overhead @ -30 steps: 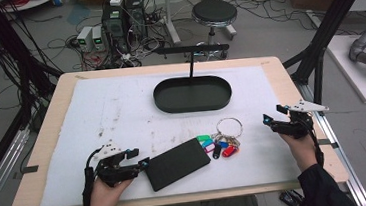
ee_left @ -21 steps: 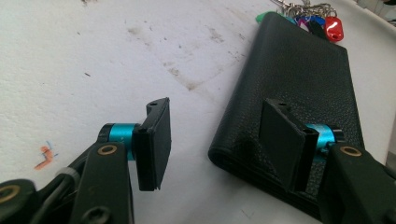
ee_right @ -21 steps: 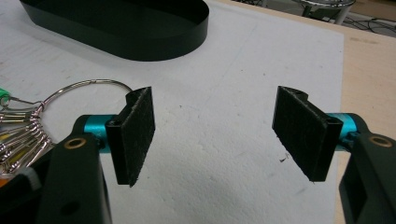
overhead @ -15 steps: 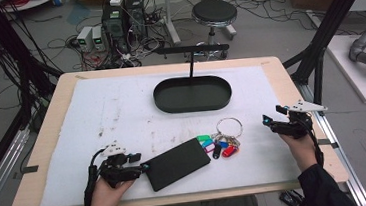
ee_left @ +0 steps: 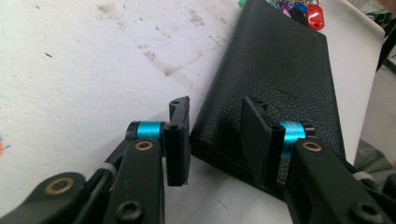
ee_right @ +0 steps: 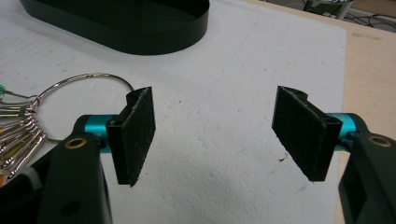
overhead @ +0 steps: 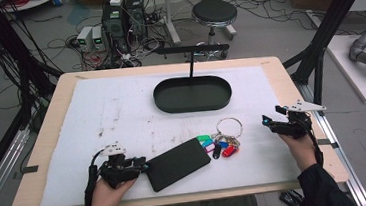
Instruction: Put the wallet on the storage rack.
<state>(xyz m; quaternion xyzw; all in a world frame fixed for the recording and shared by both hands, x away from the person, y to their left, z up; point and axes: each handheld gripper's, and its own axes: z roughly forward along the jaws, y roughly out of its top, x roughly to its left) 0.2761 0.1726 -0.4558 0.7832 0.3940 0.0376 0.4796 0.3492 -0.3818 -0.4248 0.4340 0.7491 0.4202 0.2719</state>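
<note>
A black leather wallet lies flat on the white mat near the front edge. My left gripper is at its left end. In the left gripper view the jaws stand open astride the near corner of the wallet, with the right jaw over the leather and the left jaw just outside its edge. A bunch of keys with coloured tags on a metal ring lies right of the wallet. My right gripper is wide open over bare mat, right of the key ring.
A black oval tray with an upright post and crossbar stands at the middle back of the mat; its wall also appears in the right gripper view. The wooden table edge runs beyond the mat on the right.
My left gripper has edged right, up to the wallet's corner. The right gripper, the wallet and the keys have stayed put.
</note>
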